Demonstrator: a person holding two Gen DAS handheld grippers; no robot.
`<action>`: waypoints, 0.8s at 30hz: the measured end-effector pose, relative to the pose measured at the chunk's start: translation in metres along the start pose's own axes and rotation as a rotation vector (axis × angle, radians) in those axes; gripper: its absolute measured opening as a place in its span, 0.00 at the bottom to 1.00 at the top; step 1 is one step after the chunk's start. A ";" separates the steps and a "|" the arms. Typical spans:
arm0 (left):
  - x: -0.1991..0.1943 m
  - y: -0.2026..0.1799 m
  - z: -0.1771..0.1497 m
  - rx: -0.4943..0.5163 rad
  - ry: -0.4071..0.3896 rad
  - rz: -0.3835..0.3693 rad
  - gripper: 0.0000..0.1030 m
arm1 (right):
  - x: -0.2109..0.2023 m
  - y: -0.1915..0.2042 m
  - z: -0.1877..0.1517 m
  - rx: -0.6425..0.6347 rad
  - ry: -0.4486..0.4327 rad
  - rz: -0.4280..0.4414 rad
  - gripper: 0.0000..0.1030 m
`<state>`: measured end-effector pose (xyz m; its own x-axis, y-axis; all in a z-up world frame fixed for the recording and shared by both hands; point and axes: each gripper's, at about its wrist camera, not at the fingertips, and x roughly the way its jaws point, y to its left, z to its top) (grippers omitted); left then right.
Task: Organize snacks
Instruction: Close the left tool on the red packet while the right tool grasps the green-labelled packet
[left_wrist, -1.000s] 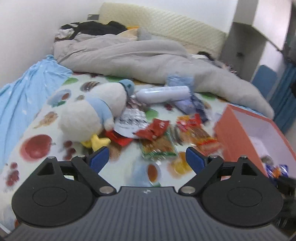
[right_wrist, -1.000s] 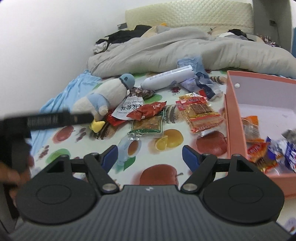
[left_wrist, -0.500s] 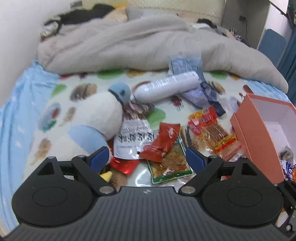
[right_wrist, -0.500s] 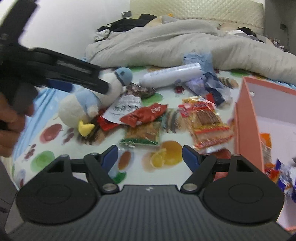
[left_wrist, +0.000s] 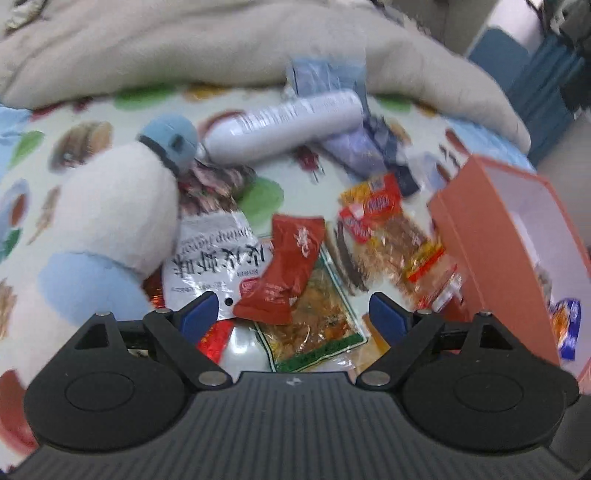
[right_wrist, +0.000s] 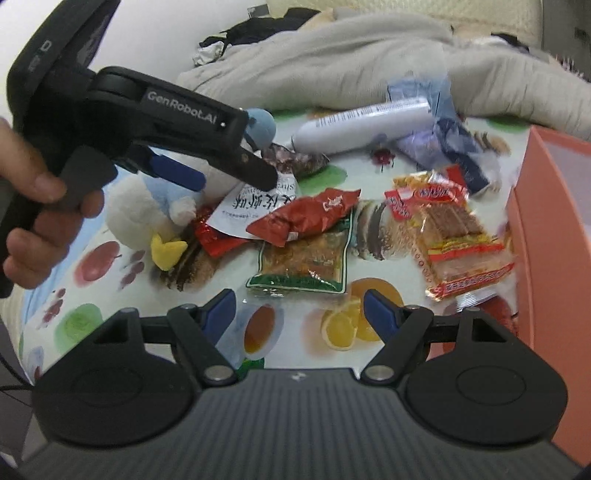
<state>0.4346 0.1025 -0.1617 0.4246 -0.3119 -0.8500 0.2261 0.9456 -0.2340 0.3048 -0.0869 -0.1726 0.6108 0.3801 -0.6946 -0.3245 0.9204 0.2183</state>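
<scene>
While some snacks already lie inside the orange box (left_wrist: 476, 236), at the right of the scene, most of the work seems not yet done. At least one blue and orange packet (left_wrist: 567, 325) shows on the white floor of the box in the left wrist view; how many more are in it I cannot tell.

On the bed (right_wrist: 110, 295), left of the box, several snacks wait in a loose heap: a red pack (right_wrist: 306, 218) lying over a white pack (right_wrist: 255, 203) and over a green-edged pack (right_wrist: 301, 266), a small red wrapper (right_wrist: 214, 236) near the plush toy (right_wrist: 147, 210), and a long pack of strips (right_wrist: 454, 236) just beside the box wall. Far from the camera lie a white bottle (right_wrist: 362, 125) and a bluish bag (right_wrist: 447, 144); whether these belong to the snacks I cannot say.

The left hand-held gripper (left_wrist: 291, 314) is open and hangs over the heap, with the red pack between its fingers but not pressed. The right hand-held gripper (right_wrist: 299, 314) is also open and empty, above the bed near the green-edged pack. A hand (right_wrist: 33, 206) holds the left one at the left edge.

I judge that the task is in an early or middle stage.
</scene>
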 end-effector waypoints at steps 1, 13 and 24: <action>0.006 0.002 0.001 0.004 0.005 0.002 0.87 | 0.005 -0.001 0.002 0.009 0.004 0.002 0.76; 0.067 0.020 0.012 0.065 0.068 -0.070 0.78 | 0.071 0.019 0.015 -0.045 0.051 -0.060 0.76; 0.099 0.017 0.017 0.134 0.086 -0.128 0.47 | 0.101 0.022 0.008 -0.126 0.024 -0.137 0.79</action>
<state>0.4954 0.0860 -0.2421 0.3095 -0.4143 -0.8559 0.3903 0.8761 -0.2830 0.3653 -0.0274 -0.2329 0.6387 0.2484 -0.7282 -0.3284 0.9439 0.0339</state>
